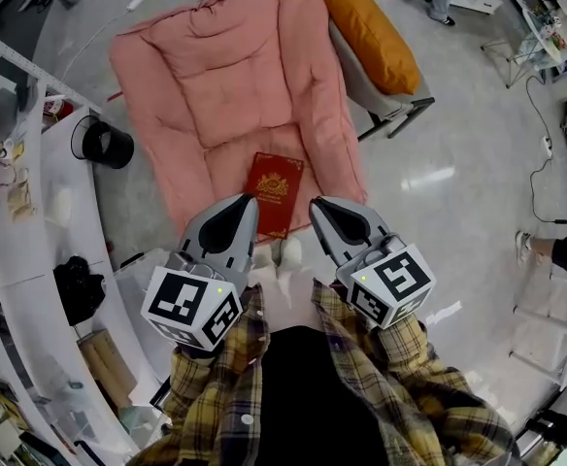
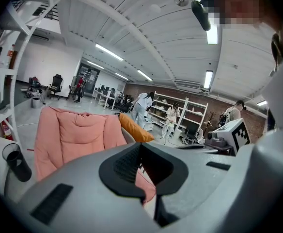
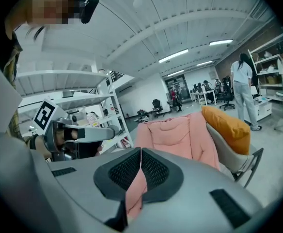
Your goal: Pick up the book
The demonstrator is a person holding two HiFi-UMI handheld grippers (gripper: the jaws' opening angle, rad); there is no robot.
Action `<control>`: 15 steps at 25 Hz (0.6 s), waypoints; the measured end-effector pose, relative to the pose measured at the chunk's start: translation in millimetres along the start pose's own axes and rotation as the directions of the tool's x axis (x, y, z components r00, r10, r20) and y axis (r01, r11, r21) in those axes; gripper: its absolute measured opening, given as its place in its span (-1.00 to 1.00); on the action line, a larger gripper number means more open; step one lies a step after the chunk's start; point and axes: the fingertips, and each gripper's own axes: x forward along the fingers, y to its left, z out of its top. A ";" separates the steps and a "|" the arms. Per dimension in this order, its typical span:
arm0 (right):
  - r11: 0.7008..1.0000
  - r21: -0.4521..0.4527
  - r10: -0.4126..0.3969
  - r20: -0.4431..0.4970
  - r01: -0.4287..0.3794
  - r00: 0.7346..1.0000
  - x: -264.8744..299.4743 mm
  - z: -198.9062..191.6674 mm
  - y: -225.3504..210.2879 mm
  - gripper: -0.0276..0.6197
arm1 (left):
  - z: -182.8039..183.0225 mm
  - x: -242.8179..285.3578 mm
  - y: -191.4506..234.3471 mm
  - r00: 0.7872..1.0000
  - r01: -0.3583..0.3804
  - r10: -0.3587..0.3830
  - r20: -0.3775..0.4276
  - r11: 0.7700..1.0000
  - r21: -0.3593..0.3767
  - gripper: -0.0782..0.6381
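Head view: the left gripper [image 1: 249, 202] and right gripper [image 1: 316, 206] are held side by side in front of the torso, close together but apart. Both are roughly parallel, noses aimed toward the far side of the scene and tipped slightly downward. Each grey body carries its marker cube at the near end, the left marker cube [image 1: 192, 307] and the right marker cube [image 1: 392, 284], just ahead of the left sleeve [image 1: 216, 377] and right sleeve [image 1: 405, 367], both yellow plaid. Each gripper view shows its black ribbed pads closed together, meeting at the tips, on the left gripper [image 2: 140, 144] and the right gripper [image 3: 140, 150] alike.
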 end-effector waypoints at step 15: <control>0.980 0.196 0.055 -0.181 -0.019 0.982 49.9 -97.8 -24.0 -0.70 | -62.3 41.5 43.9 0.990 0.028 -0.032 -0.135 0.999 -0.027 -0.77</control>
